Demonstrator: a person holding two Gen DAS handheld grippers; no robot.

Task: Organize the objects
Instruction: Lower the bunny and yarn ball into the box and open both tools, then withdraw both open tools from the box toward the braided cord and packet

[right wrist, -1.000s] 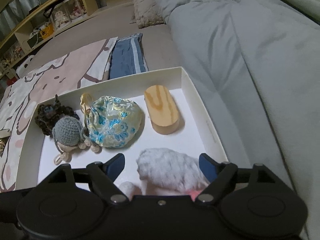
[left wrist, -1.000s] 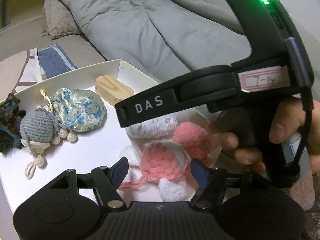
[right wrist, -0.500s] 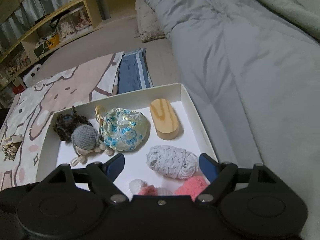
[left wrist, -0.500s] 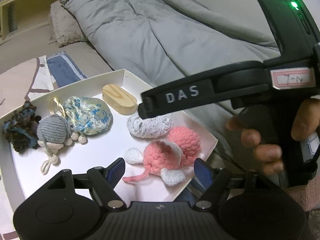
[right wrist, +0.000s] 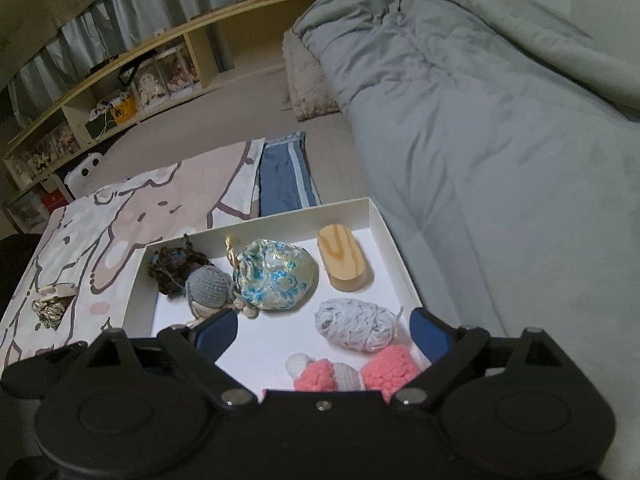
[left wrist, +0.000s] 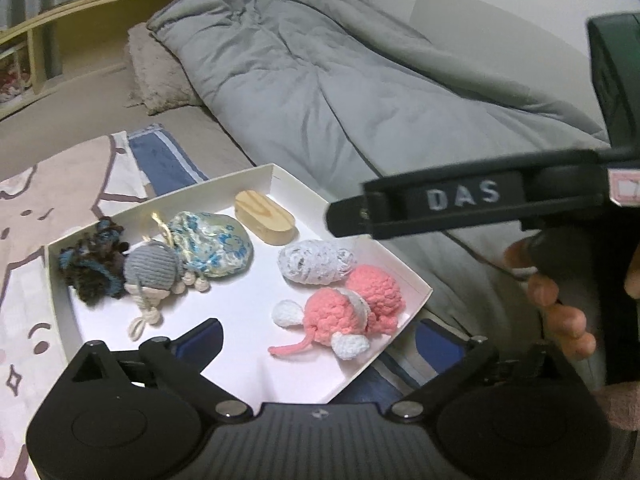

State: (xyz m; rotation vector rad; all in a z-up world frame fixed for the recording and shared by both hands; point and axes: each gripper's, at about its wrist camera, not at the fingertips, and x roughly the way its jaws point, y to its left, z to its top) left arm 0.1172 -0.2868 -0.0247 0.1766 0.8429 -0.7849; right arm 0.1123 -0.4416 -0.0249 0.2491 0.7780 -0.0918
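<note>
Box: white cardboard box (left wrist: 280, 174) is lying on the bed beside the grey quilt (left wrist: 320, 80).
Toys in box: pink crochet mouse (left wrist: 340, 314) is sitting at the near right corner, touching the grey-white yarn ball (left wrist: 316, 260).
Others: oval wooden block (right wrist: 342, 258), flowered cloth pouch (right wrist: 276, 274), grey crochet doll (right wrist: 208, 290).
Left tongs (left wrist: 318, 338): opening wide, holding nothing.
Right tongs (right wrist: 324, 330): opening wide, holding nothing.

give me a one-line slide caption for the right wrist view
Right gripper, jaws opening and empty, above a white box holding a yarn ball, wooden block and crochet toys.
</note>
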